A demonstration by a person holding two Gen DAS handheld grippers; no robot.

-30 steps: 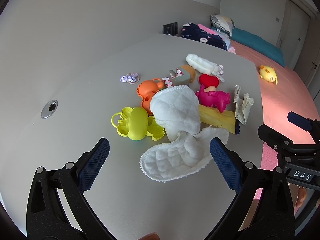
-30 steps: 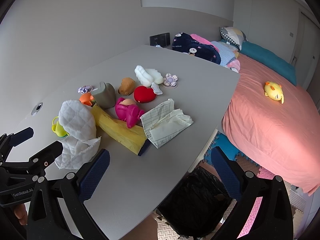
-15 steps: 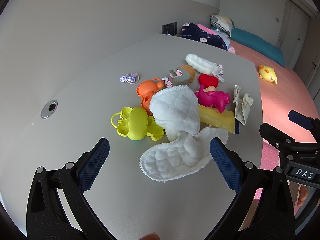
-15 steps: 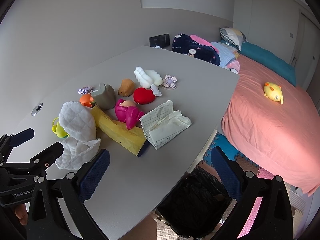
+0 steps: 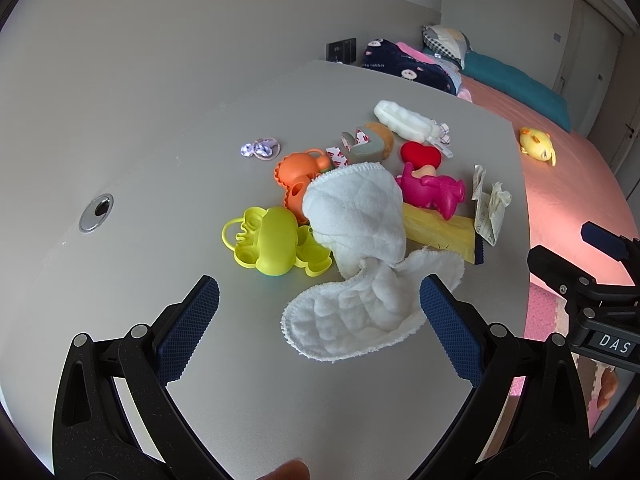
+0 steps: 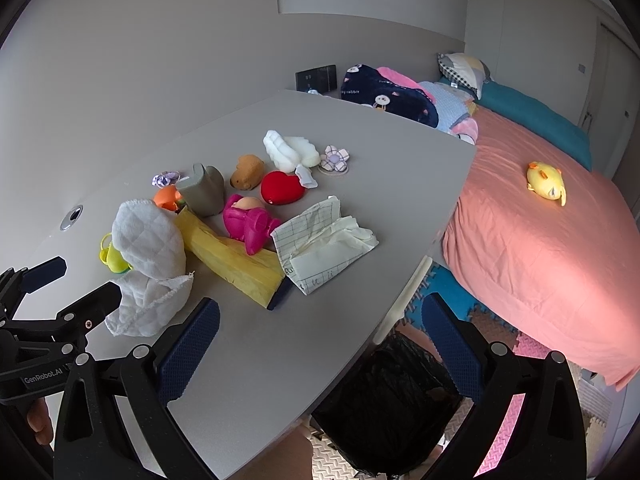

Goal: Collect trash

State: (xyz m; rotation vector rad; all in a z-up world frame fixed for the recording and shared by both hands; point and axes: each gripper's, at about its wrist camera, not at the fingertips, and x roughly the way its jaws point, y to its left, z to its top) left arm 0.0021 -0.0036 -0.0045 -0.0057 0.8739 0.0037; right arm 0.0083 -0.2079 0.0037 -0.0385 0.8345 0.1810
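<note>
A crumpled sheet of lined paper with a tissue (image 6: 326,238) lies near the table's right edge, also seen as crumpled paper (image 5: 488,210) in the left wrist view. A yellow wrapper (image 6: 230,256) lies beside it, under a pink toy (image 6: 248,220). A white quilted cloth (image 5: 360,240) is heaped in front of my left gripper (image 5: 316,304), which is open and empty just short of it. My right gripper (image 6: 320,328) is open and empty over the table's front edge. Below it stands a black-lined trash bin (image 6: 384,400).
Toys crowd the grey table (image 6: 380,140): a yellow-green teether (image 5: 276,244), an orange toy (image 5: 298,178), a red heart (image 6: 282,188), a grey block (image 6: 204,190), a white plush (image 6: 288,150). A pink bed (image 6: 540,248) with a yellow duck (image 6: 546,180) stands to the right.
Both grippers have stayed open and nearly still. The right wrist view has drifted very slightly; nothing on the table has moved.
</note>
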